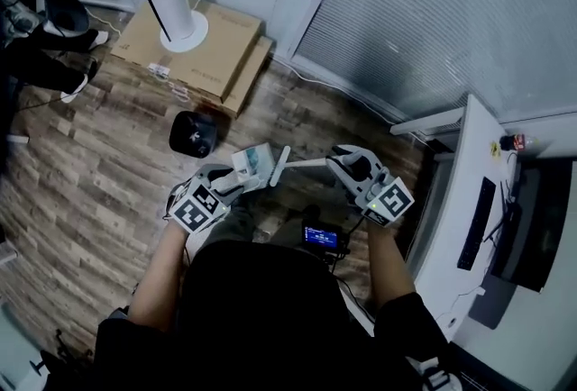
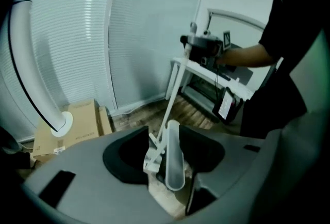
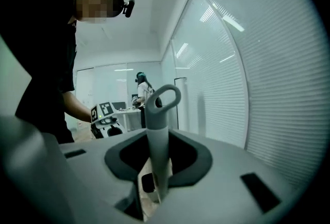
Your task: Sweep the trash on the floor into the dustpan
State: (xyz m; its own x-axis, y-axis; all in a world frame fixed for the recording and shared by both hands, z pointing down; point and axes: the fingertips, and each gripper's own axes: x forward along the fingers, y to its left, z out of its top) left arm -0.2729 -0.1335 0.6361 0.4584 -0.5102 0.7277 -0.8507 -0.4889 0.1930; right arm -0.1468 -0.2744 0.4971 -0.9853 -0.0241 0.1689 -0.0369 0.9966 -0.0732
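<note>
Right gripper (image 1: 341, 160) clamped on grey loop-ended plastic broom handle (image 3: 157, 130); its thin white rod (image 1: 306, 164) runs lengthwise across to the left gripper (image 1: 236, 184). That gripper's jaws stand apart around a pale rounded handle (image 2: 173, 158), with what appears to be the pale grey plastic dustpan (image 1: 254, 160) just beyond its tips. Both are held clear of the brown wood-plank floor (image 1: 90, 182), near a blind-covered window wall (image 1: 433, 11).
</note>
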